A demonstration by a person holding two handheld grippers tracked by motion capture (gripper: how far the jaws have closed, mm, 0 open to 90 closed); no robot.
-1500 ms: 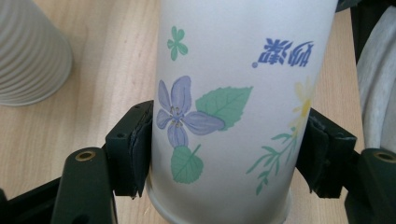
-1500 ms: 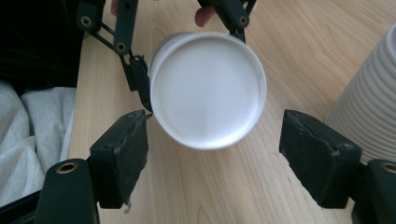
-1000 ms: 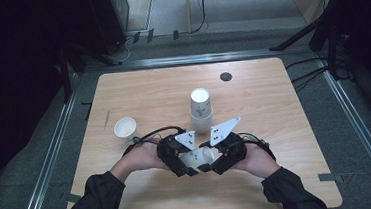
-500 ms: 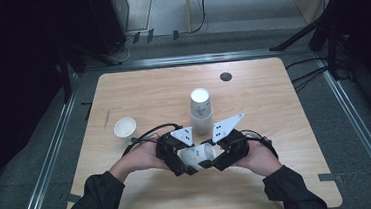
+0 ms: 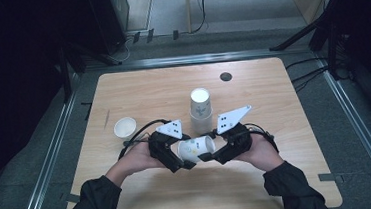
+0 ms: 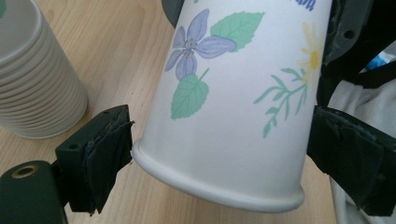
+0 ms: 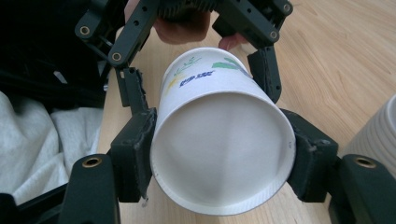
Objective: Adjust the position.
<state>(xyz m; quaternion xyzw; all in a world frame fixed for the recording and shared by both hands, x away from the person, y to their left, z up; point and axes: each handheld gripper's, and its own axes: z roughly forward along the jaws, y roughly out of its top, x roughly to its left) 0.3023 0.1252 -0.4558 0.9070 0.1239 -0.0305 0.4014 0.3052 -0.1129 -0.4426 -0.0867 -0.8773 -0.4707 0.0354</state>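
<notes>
Cup (image 7: 219, 140) pinched by right gripper (image 7: 223, 154); left gripper (image 6: 219, 154) view shows jaws just spreading around it.

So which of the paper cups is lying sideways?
The flowered cup held off the table between the two grippers; the stack and the small cup stand on the table.

The cup (image 6: 233, 107) is white, printed with a lilac flower, green leaves and a pale yellow bloom on a thin green sprig; blue lettering shows on it in the right gripper view, and its inside is plain white. The stack (image 5: 200, 111) is white too (faintly ribbed in the left gripper view), as is the small cup (image 5: 124, 127). The table (image 5: 273, 102) is light wood grain, with one dark round spot (image 5: 226, 76). Both grippers are black, with pale grey plates on top. The sleeves are dark.
</notes>
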